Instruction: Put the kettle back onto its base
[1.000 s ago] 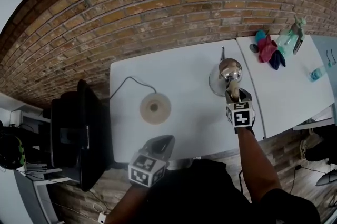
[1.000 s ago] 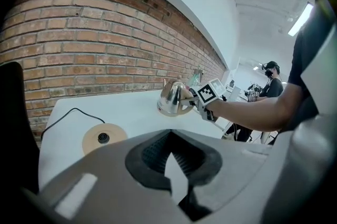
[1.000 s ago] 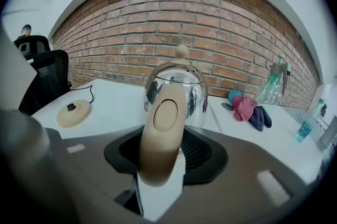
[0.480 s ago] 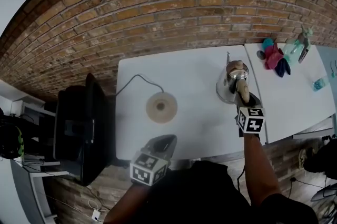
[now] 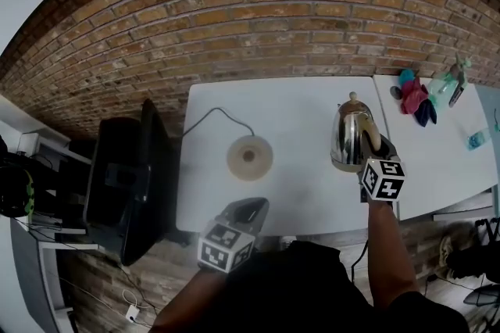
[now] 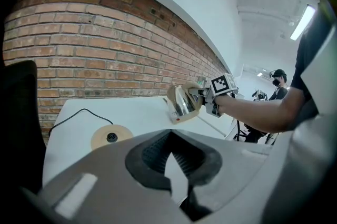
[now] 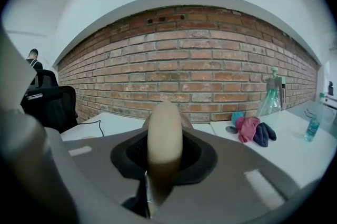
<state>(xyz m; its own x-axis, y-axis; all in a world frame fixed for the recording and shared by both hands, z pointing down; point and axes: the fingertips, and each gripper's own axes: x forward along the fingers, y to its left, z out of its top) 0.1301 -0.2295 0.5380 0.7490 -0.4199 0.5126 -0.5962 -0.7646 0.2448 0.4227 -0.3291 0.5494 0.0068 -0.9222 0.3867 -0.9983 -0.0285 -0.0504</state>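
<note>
Clamped on the handle (image 7: 164,133) of the kettle (image 5: 348,137) right of the base (image 5: 250,158), the right gripper (image 5: 373,145) risks it swinging and seating crooked.

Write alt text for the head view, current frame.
The right tool grips a steel kettle by its handle over a white table, with the round base sitting bare to its left. The left tool hangs at the table's near edge; a brick wall runs behind and a black chair stands at left.
</note>
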